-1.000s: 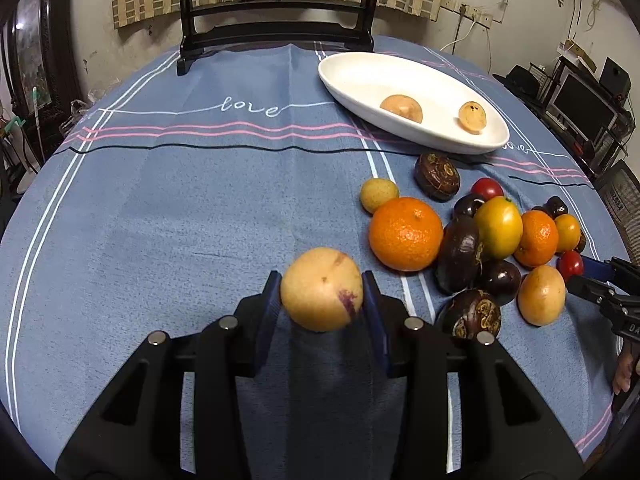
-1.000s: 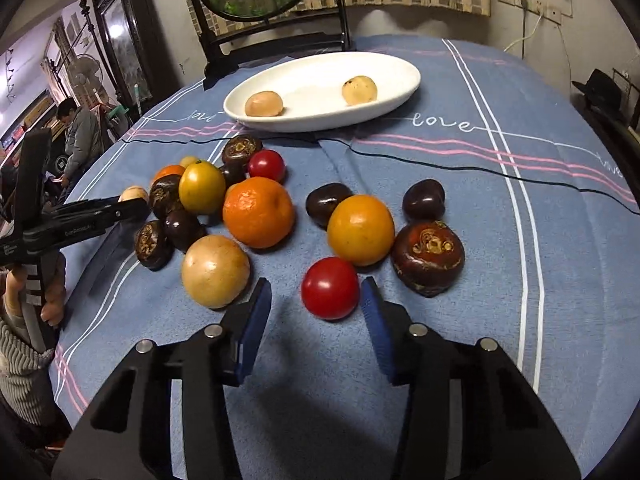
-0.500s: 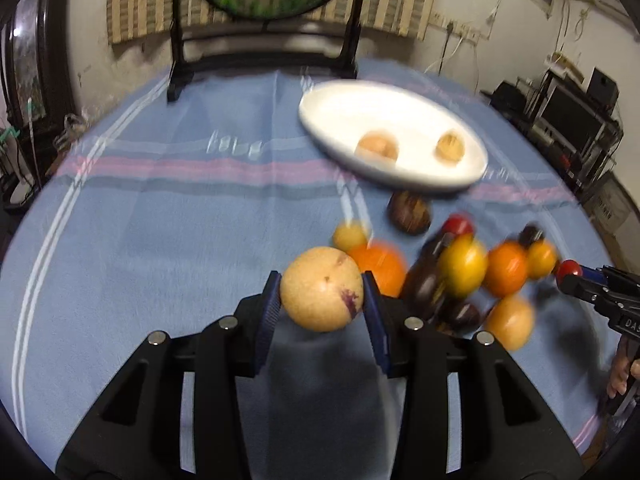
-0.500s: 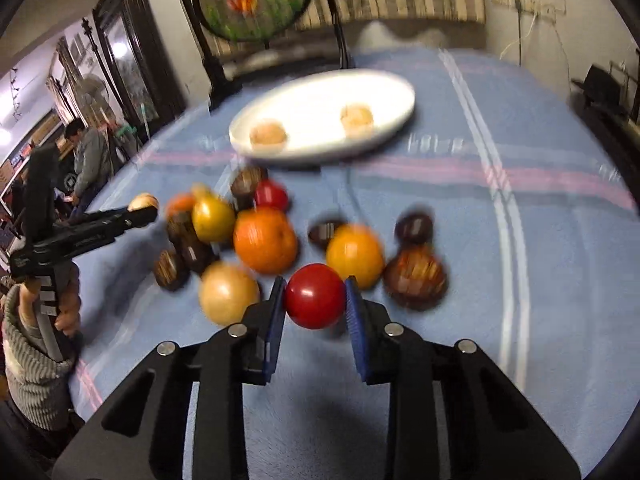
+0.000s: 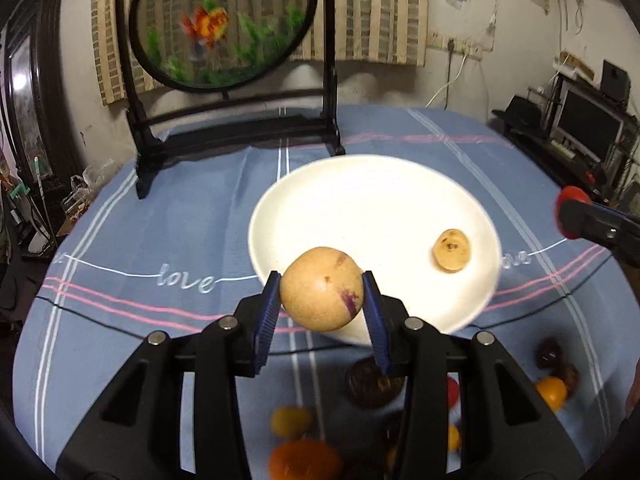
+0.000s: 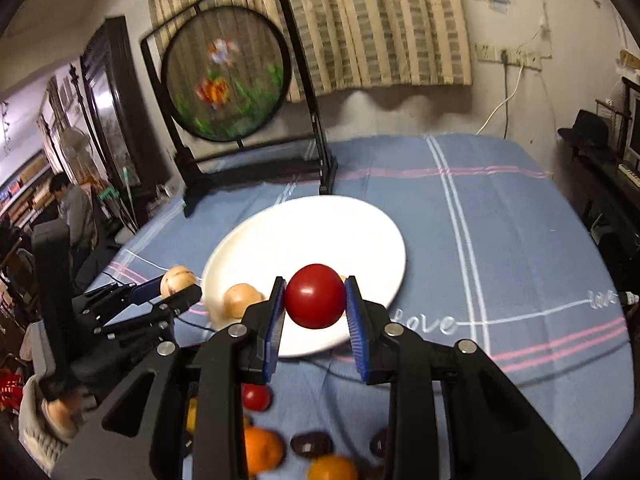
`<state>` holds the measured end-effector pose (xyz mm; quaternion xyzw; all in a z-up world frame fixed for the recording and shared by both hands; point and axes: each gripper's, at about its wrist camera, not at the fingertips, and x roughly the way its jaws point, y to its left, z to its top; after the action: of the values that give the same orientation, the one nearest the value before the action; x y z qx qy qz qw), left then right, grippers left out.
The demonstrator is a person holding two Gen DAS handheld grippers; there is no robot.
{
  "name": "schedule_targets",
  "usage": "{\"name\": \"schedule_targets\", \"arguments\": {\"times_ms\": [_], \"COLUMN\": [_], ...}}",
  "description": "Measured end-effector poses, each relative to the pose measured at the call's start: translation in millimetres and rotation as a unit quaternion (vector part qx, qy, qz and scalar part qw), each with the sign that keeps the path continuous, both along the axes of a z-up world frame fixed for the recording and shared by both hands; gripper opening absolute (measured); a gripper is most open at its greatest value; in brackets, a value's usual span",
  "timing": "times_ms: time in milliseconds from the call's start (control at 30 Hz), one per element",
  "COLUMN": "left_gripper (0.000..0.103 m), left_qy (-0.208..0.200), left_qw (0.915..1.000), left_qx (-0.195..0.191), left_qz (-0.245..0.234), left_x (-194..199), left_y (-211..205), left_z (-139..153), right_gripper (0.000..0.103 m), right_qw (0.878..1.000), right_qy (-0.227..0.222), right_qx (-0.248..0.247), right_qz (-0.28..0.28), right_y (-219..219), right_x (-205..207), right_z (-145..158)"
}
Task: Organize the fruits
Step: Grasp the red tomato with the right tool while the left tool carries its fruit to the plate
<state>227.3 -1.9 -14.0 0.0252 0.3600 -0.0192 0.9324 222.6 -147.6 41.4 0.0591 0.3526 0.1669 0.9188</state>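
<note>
Fruits are split between the air, the plate and the tabletop. The left hand-held gripper [image 5: 322, 300] is clenched on a round tan fruit [image 5: 322, 289] with a purple blotch, its blue pads [image 5: 269, 312] pressed against both sides, and holds it over the near rim of the white oval plate [image 5: 360, 200]. The right hand-held gripper [image 6: 315, 304] grasps a red tomato [image 6: 315, 301] between its pads, also above the near edge of the plate [image 6: 320, 228]. In the left wrist view one small tan fruit [image 5: 451, 250] lies on the plate's right part; the right wrist view shows another tan fruit [image 6: 240, 300] at the plate's left edge. The plate sits on a blue striped tablecloth [image 5: 160, 240] embroidered with "love". The remaining fruits, among them an orange [image 6: 262, 454], a small red tomato [image 6: 256, 397] and dark brown ones [image 6: 311, 445], lie blurred on the cloth nearer than the plate. A framed round goldfish screen [image 5: 222, 24] stands at the tabletop's far side.
</note>
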Motion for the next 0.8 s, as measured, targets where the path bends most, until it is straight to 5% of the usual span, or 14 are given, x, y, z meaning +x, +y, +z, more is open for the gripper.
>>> {"name": "schedule_targets", "arguments": {"times_ms": [167,300,333,400,433,500,800], "left_gripper": [0.041,0.042,0.044,0.064,0.066,0.070,0.087], "left_qy": [0.012,0.022,0.024,0.028,0.028,0.032,0.017], "left_qw": [0.9998,0.9993,0.9994,0.9994,0.9994,0.9992,0.9966], "left_qx": [0.008,-0.027,-0.024,-0.021,-0.021,-0.024,-0.076], "left_qz": [0.010,0.012,0.011,0.006,0.007,0.004,0.028], "left_x": [32,49,51,55,56,57,31], "left_y": [2,13,15,16,17,18,49], "left_z": [-18,-18,-19,-23,-24,-25,0], "right_gripper": [0.030,0.030,0.030,0.032,0.040,0.062,0.066], "right_qw": [0.999,0.997,0.997,0.996,0.996,0.996,1.000], "right_qy": [0.036,0.063,0.069,0.078,0.077,0.072,0.002], "right_qx": [-0.018,-0.028,-0.032,-0.036,-0.035,-0.049,0.002], "right_qz": [0.006,0.016,0.017,0.019,0.019,0.007,-0.006], "right_y": [20,28,30,30,29,28,5], "right_x": [46,69,72,76,76,75,34], "right_z": [-31,-51,-54,-58,-59,-58,-6]}}
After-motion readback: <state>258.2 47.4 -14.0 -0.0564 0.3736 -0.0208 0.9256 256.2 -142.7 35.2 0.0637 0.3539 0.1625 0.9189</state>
